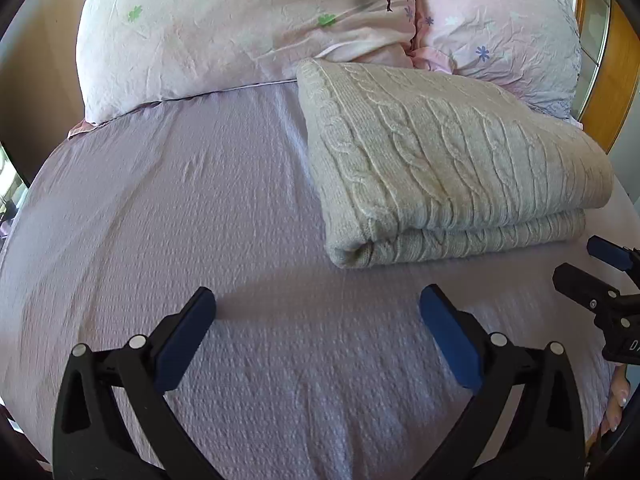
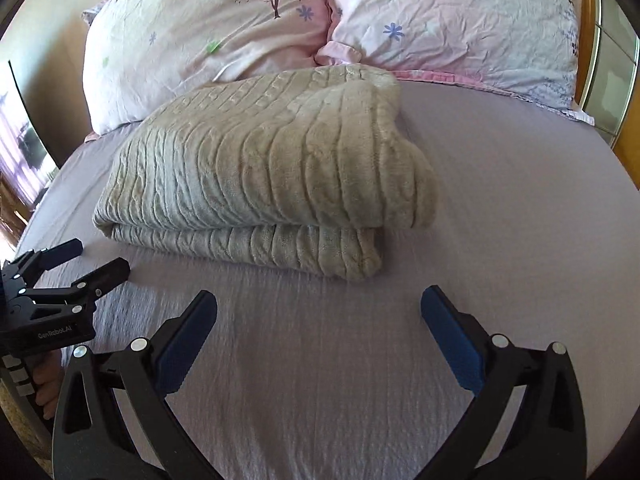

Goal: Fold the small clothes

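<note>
Jaws of the left gripper (image 1: 318, 320) stand wide apart in the near foreground of its own view, blue pads facing each other with nothing between them, hovering over bare lilac bed sheet (image 1: 200, 208). The right gripper (image 2: 319, 320) shows the same in its view: jaws spread wide, holding nothing. Each tool also appears at the edge of the other's camera, low and to the side, parted and empty there as well, just short of the garment's near edge. That makes two grippers, both apart from the cloth.

Beyond them lies one folded sweater (image 1: 452, 160), a beige cable-knit piece, resting flat on the bed sheet in two stacked layers. From the left wrist it sits to the right of centre; from the right wrist (image 2: 264, 168) it sits left of centre, so it lies between the two tools and ahead of them. Its long axis runs across the bed, side to side, with the open layered edge facing the grippers and the knitted cables running from the near edge towards the pillows. The upper layer's right end bulges past the lower one in the right wrist view.

Farthest off, two pink floral pillows (image 1: 240, 28) sit side by side at the head, the sweater's far edge touching them
</note>
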Motion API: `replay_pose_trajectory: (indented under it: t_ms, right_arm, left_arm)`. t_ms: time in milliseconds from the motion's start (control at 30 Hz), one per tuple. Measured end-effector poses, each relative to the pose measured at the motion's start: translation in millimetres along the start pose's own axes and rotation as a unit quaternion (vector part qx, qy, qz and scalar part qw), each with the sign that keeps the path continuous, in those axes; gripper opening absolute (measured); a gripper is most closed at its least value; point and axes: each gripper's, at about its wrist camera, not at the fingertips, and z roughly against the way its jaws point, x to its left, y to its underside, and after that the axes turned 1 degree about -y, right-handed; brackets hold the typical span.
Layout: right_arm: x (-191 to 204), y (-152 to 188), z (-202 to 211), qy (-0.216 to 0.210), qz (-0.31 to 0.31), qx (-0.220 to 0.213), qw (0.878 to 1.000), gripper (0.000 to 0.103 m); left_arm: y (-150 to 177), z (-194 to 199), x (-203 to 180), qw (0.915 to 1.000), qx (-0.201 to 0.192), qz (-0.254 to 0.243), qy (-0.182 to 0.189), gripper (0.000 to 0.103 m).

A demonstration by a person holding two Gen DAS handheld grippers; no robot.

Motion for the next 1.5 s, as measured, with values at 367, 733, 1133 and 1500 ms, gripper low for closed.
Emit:
replay_pose_trajectory:
  t_ms: [367,733,1133,1500]
  right_arm:
    - [12,0,-7,0.041,0.034,0.019,0.998,0.102]
    - [12,0,-7,0.041,0.035,0.019,0.998,0.102]
    - [12,0,-7,0.041,0.034,0.019,0.998,0.102]
    - [12,0,-7,0.041,0.034,0.019,0.998,0.102]
  left_arm:
    - [0,1,-1,1.0,0.0,-0.001,0.002,0.101]
    - [0,1,-2,1.0,0.0,0.0,0.001,0.101]
    - [1,1,-2,1.0,0.0,0.0,0.001,0.101]
    - [1,0,-2,1.0,0.0,0.0,0.001,0.101]
